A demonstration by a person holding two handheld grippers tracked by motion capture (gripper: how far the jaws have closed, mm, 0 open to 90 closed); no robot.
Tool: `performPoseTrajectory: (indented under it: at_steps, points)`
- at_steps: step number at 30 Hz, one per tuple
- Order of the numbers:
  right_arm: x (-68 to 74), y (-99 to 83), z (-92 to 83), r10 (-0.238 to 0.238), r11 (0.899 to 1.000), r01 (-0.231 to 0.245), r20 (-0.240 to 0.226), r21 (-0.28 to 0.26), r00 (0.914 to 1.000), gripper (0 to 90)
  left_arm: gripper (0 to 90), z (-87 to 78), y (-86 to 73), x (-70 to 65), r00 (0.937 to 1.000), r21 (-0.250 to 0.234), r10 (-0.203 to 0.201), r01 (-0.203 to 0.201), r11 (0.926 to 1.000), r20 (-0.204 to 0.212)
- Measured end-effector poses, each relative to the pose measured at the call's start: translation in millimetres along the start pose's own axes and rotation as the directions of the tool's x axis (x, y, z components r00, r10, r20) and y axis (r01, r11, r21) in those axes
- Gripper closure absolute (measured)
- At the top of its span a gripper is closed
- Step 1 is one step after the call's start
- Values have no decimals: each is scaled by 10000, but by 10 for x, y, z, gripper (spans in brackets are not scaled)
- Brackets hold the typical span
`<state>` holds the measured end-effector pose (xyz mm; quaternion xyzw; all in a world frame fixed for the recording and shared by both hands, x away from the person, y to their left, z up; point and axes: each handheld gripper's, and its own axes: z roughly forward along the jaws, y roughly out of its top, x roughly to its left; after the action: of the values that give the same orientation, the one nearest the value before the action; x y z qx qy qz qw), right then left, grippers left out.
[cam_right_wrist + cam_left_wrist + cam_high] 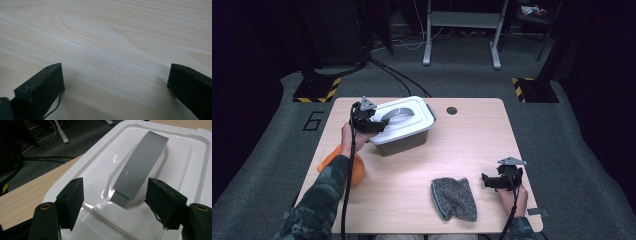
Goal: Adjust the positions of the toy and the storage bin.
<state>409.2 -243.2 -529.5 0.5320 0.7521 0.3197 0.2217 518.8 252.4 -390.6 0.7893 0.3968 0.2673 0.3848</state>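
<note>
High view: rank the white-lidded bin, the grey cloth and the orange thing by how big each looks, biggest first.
1. White-lidded bin, clearly largest.
2. Grey cloth.
3. Orange thing, unsure: the person's left forearm covers part of it, so its full size can't be judged and it may rival the cloth.

Bench (472, 145): light wood-grain top, round dark hole (452, 110) near its far edge. Grey knitted cloth (453, 198): lies crumpled near the front edge. Orange item (354, 169): at the left front, partly hidden. Floor: grey carpet (562, 130), black cables (397, 75), yellow-black striped base plates (318, 90), white frame legs (462, 30).
</note>
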Motion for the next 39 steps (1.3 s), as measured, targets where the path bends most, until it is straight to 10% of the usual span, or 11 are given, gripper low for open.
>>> performPoseTrajectory:
  at_steps: [20, 29, 39]
  points:
    - [0, 0, 0, 0, 10000, 0, 3, -5, 10000, 0, 194, -110, -314, 256, 9785, 434, -2059, 2053, 9777, 113]
    - [0, 0, 0, 3, 10000, -3, 9, -3, 10000, 0, 207, -90, -401, 263, 9681, 260, -2414, 2402, 9704, 666]
    - [1, 1, 1, 14, 10000, -14, 7, 0, 10000, 0, 206, -28, -356, 248, 9708, 290, -2120, 2101, 9773, 1120]
